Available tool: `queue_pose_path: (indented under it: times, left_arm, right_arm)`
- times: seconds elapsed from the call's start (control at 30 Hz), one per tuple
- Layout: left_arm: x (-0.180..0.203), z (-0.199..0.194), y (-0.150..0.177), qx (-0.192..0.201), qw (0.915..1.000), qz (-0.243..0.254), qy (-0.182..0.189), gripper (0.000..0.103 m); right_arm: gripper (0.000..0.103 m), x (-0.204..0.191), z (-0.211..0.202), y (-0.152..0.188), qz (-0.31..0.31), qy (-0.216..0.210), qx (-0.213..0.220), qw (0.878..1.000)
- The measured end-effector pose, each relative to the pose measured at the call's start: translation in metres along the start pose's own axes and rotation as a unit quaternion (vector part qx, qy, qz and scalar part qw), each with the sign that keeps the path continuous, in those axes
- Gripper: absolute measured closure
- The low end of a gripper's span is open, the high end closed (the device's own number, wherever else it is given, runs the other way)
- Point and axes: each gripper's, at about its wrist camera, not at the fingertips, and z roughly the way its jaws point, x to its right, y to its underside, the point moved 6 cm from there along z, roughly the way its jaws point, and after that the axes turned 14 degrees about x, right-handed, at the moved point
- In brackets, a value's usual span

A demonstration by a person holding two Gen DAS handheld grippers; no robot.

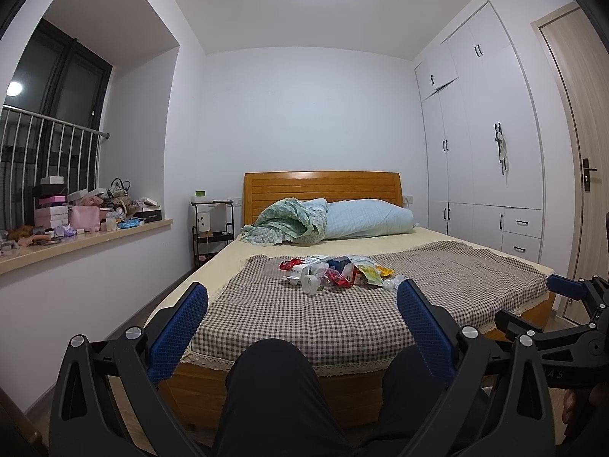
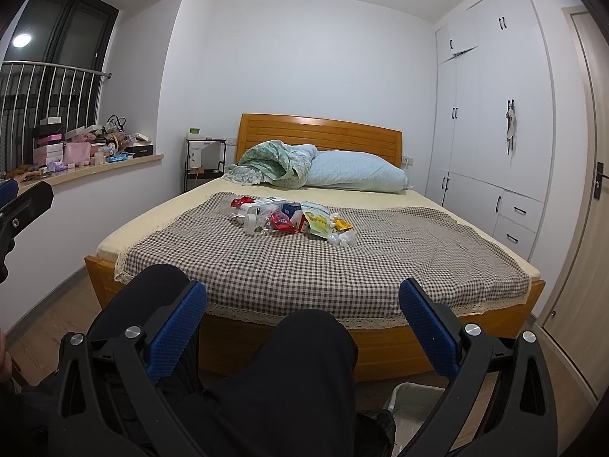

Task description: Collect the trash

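Nothing is collected yet, by the look of it. The person sits at the foot of the bed (image 2: 182, 342), knees (image 2: 304, 342) up in dark trousers, with a gripper in each hand held low over the lap. The left gripper (image 1: 302, 293) has its blue fingers spread wide and nothing between them; the right gripper (image 2: 302, 291) is the same, wide apart and empty. The trash (image 2: 293, 219) lies in one loose heap on the checked cloth (image 2: 342, 266), about the middle of the bed and well apart from both grippers: red wrappers, a white carton, a blue box, a yellow-printed bag (image 2: 318, 222), some crumpled white paper (image 2: 342, 238) at the near right edge. Beyond it a quilt (image 2: 270, 165) and pillow (image 2: 357, 175) sit against the headboard. Down by the person's right leg, a pale bin (image 2: 411, 403) with a liner shows in the right wrist view, only partly visible; I judge that is where the trash is meant to go, though I cannot see whether anything is in it. So the whole job seems left: reach forward, pick each piece off the cloth, carry it back to the bin.
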Motion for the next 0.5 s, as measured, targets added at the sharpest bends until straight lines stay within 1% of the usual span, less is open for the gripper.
queue_pose_path:
  times: [0.5]
  left_arm:
    - [0.0,0.0007,0.0014,-0.002,1.0,-0.001,0.0,0.007]
  right_arm:
    - [0.006,0.0007,0.0008,0.0026,0.001,0.0,-0.003,1.0]
